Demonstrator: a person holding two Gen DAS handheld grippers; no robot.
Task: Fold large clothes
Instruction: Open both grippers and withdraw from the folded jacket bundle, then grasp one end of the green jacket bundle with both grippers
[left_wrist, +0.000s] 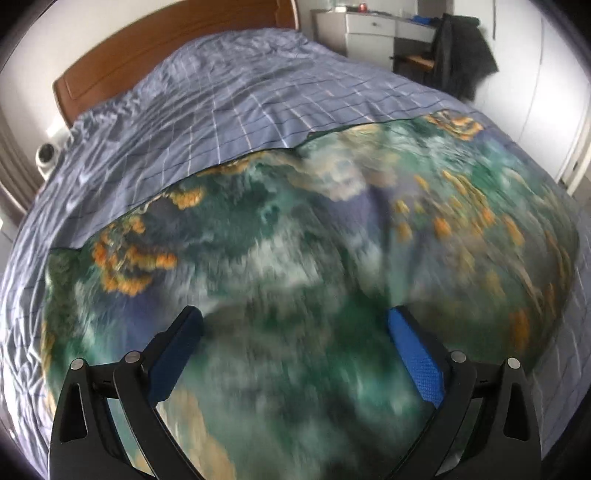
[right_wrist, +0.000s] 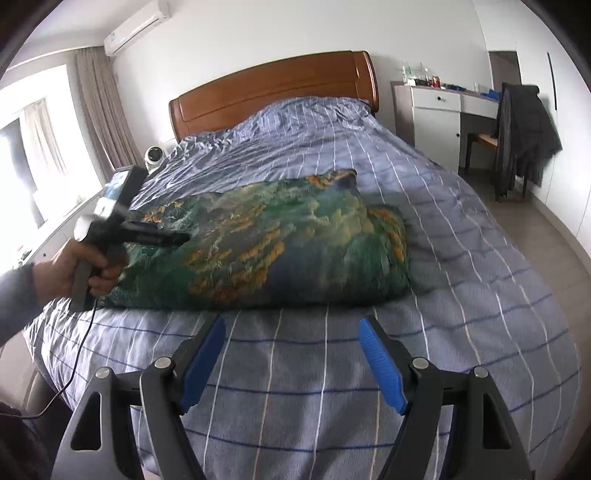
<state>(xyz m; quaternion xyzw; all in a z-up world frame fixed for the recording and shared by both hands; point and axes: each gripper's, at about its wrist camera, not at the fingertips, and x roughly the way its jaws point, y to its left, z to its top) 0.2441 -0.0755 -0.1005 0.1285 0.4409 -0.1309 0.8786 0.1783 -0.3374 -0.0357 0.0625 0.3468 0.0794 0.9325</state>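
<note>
Left tongs (left_wrist: 295, 347) apart over green printed garment (left_wrist: 280, 258); right tongs (right_wrist: 291, 354) apart above bed (right_wrist: 461, 295). Garment looks part-folded; next likely grasp edge.

No text, label, brand or number can be read anywhere; the air conditioner's small mark is too blurred.

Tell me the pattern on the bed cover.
The bed cover is blue-grey with a white and dark-blue grid; clearest in the right wrist view.

Green-and-orange printed garment (right_wrist: 266, 243); blue checked bedcover (right_wrist: 424, 192); brown headboard (right_wrist: 273, 92)
</note>
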